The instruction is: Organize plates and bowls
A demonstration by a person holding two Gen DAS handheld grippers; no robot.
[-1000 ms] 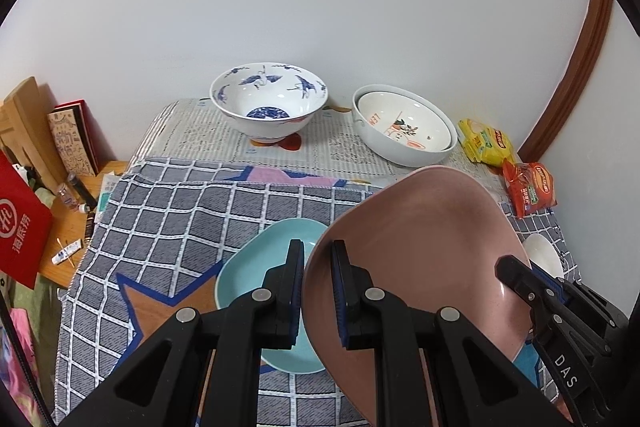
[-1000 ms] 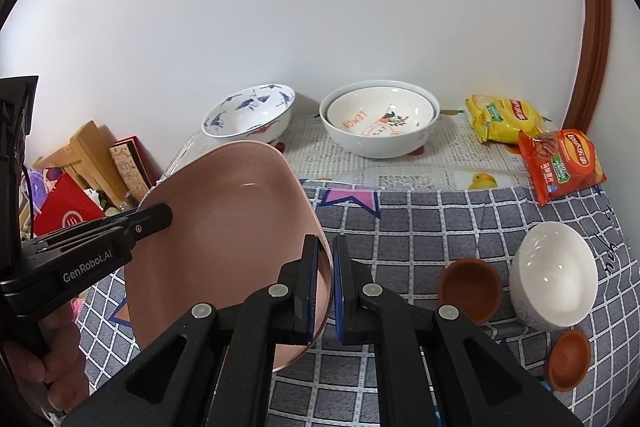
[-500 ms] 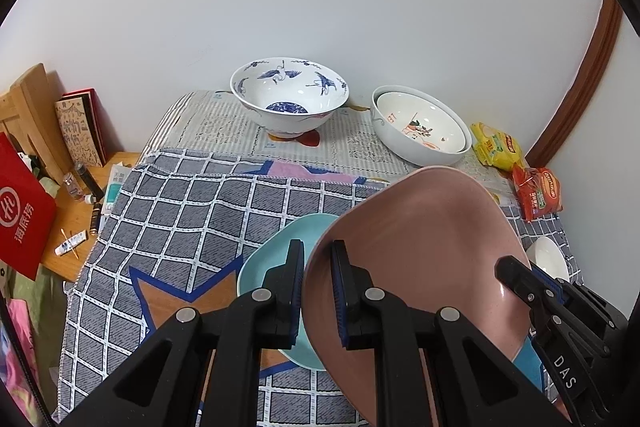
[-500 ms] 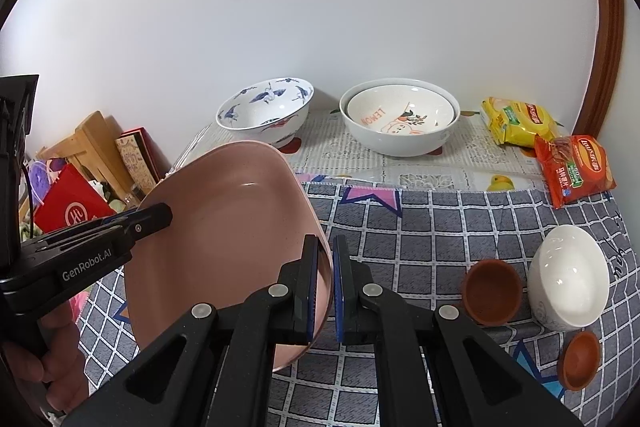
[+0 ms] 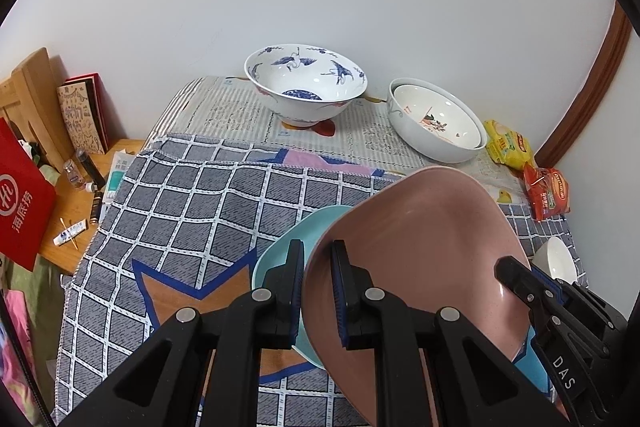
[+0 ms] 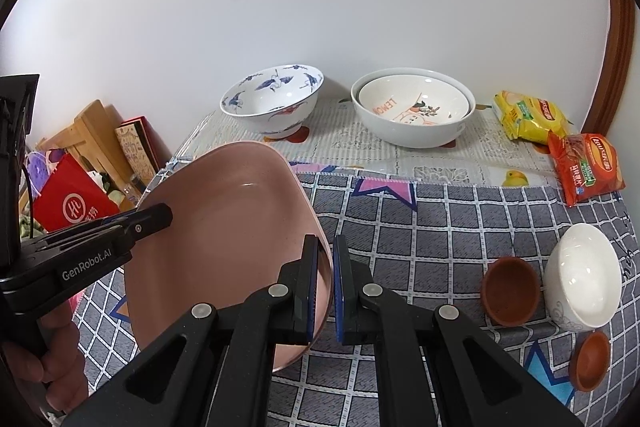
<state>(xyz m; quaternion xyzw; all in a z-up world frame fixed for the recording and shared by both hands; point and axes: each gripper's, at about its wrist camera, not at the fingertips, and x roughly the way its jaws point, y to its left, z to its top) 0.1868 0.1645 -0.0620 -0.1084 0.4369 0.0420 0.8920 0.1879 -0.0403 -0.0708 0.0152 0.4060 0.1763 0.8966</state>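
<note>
Both claws gripped one pink plate (image 5: pixel 420 259) by opposite rims: the left claw (image 5: pixel 317 291) was pinched nearly closed on its left edge, and the right claw (image 6: pixel 326 291) was clamped the same way on its right edge. The plate hung tilted above the checked cloth (image 5: pixel 192 203) of the worktop, partly over a turquoise plate (image 5: pixel 280 251) lying flat beneath it.

The main risk was judged to be slippage. The plate looked like glazed ceramic, smooth and glossy, with a rounded-square outline and a shallow well, so narrow pads on a thin rim offered little hold. If the two hands moved unevenly, the rim could twist free and drop onto the turquoise plate, chipping both.

The blue-patterned bowl (image 5: pixel 306 87) and the nested white bowls (image 5: pixel 436 123) behind stood on a printed mat. A small white bowl (image 6: pixel 582 283) and two terracotta cups (image 6: pixel 510 291) sat close to the right, within reach of a careless swing.
</note>
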